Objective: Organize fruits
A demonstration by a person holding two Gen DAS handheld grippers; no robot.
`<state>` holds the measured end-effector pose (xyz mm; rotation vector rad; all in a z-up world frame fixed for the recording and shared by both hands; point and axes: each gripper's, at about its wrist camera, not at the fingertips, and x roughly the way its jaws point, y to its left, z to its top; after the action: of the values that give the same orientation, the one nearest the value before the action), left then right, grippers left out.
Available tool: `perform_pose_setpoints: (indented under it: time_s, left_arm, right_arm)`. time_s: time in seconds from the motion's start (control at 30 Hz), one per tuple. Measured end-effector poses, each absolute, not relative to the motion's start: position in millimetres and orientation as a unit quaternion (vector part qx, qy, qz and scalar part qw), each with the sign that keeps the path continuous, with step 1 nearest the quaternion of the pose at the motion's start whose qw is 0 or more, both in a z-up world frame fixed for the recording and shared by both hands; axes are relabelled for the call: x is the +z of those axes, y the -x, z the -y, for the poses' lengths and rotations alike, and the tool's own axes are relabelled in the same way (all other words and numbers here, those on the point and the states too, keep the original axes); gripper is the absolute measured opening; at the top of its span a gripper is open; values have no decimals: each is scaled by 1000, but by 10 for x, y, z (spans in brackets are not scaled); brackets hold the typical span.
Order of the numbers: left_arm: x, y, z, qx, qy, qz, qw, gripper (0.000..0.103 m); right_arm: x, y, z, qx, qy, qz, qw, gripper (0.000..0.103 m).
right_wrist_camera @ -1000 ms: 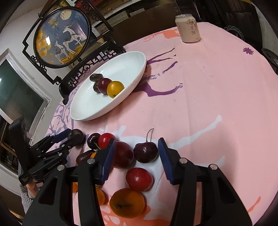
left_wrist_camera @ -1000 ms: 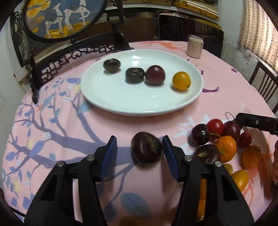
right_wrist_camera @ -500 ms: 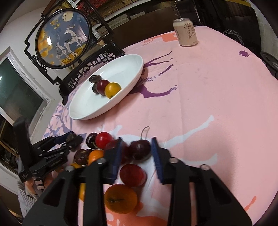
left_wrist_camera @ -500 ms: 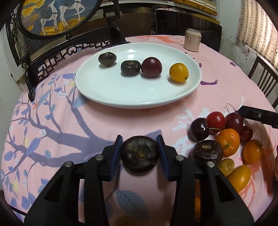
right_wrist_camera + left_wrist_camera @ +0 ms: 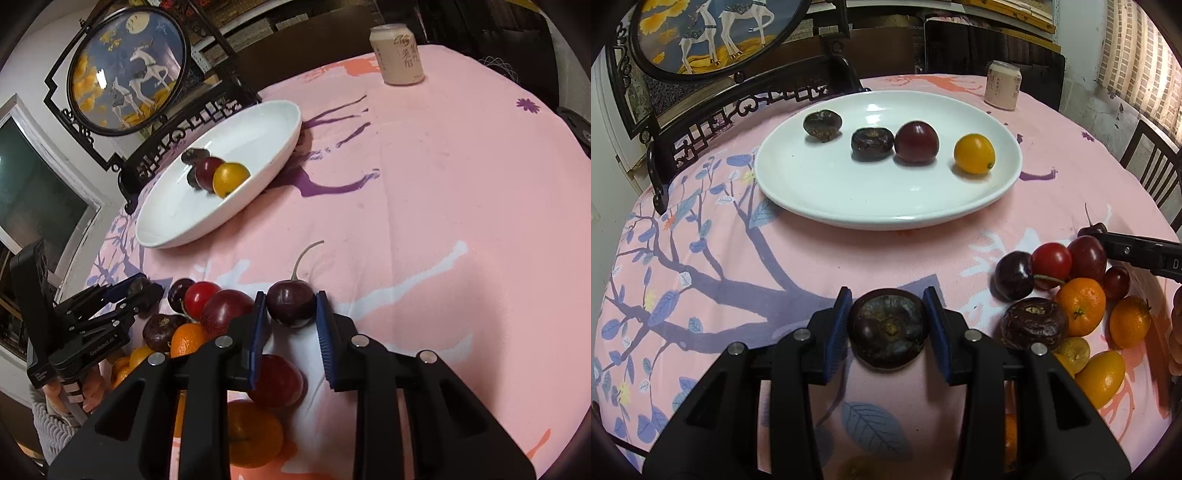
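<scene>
My left gripper [image 5: 888, 321] is shut on a dark brown water chestnut [image 5: 888, 334], held just above the pink tablecloth in front of the white plate [image 5: 849, 210]. The plate holds two chestnuts, a dark red plum [image 5: 916, 142] and a yellow fruit [image 5: 974, 153]. My right gripper [image 5: 290, 314] is shut on a dark stemmed cherry [image 5: 290, 302] at the edge of the fruit pile [image 5: 207, 314]. The pile also shows in the left wrist view [image 5: 1067, 291], right of the left gripper. The left gripper shows in the right wrist view [image 5: 125, 291].
A drink can [image 5: 1003, 85] stands at the far side of the round table. A dark carved stand with a round deer picture [image 5: 713, 33] rises behind the plate. A chair [image 5: 1152, 170] stands at the right table edge.
Both grippers have shut: the left on the water chestnut, the right on the cherry. The left wrist view has drawn a little closer to the plate.
</scene>
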<state>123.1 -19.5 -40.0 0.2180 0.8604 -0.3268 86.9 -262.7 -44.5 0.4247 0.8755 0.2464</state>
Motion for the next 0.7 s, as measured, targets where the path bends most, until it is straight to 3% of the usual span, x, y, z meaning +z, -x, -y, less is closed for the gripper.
perform_pose_setpoints:
  time_s: [0.2, 0.37, 0.43, 0.5, 0.7]
  left_arm:
    - [26, -1337, 72, -154, -46, -380, 911, 41]
    - [16, -1739, 59, -131, 3, -405, 905, 41]
    - [-46, -1768, 36, -125, 8, -405, 906, 46]
    - [-60, -1757, 0, -120, 0, -396, 910, 56]
    - [-10, -1672, -86, -121, 3, -386, 915, 59]
  right_arm:
    - [13, -1022, 2597, 119, -221, -345, 904, 27]
    - [102, -1541, 2270, 138, -216, -350, 901, 28]
    - [75, -1643, 2222, 126, -202, -351, 906, 62]
    - [81, -1596, 2278, 124, -200, -336, 912, 62]
    - [34, -1416, 2506, 134, -236, -334, 903, 62]
